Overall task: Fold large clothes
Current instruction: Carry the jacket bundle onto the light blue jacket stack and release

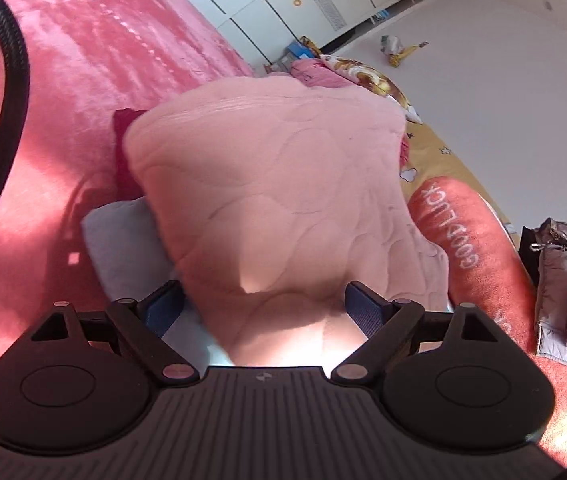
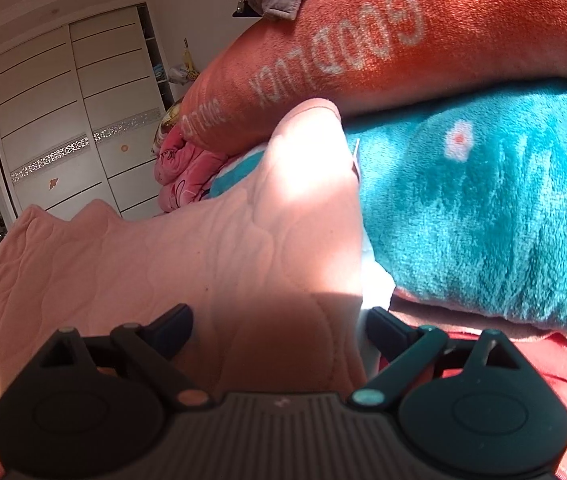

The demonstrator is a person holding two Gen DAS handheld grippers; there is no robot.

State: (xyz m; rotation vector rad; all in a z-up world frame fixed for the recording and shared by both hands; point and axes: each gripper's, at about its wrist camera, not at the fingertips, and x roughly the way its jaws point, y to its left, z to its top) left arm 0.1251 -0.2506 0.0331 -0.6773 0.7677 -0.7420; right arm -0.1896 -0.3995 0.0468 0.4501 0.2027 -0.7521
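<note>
Mid-fold on the pink quilted garment [image 1: 267,200], lifted off the bed [image 1: 63,80] and held up between the two tools. Left tongs [image 1: 263,304] spread wide, cloth bunched in the gap, touching the blue pads [image 1: 363,308] but not pinched as far as can be seen. Right tongs [image 2: 279,332] likewise parted, with the same pink quilted fabric [image 2: 203,248] draped into the opening and over the left finger; a true grip not evident in either view. Beneath the garment, a pale blue folded cloth [image 1: 123,240] lying on the red plush bedcover. Toward the bed's far side, an orange blanket roll lettered GOODLUCK [image 2: 403,40] stacked over a teal fleece blanket [image 2: 483,220], close against the raised cloth.

Probably the carry-over stage of a fold. Next move likely calls for clamping both edges firmly, keeping the span taut, then laying the held edge down on the open bedcover, clear of the stacked blankets.
</note>
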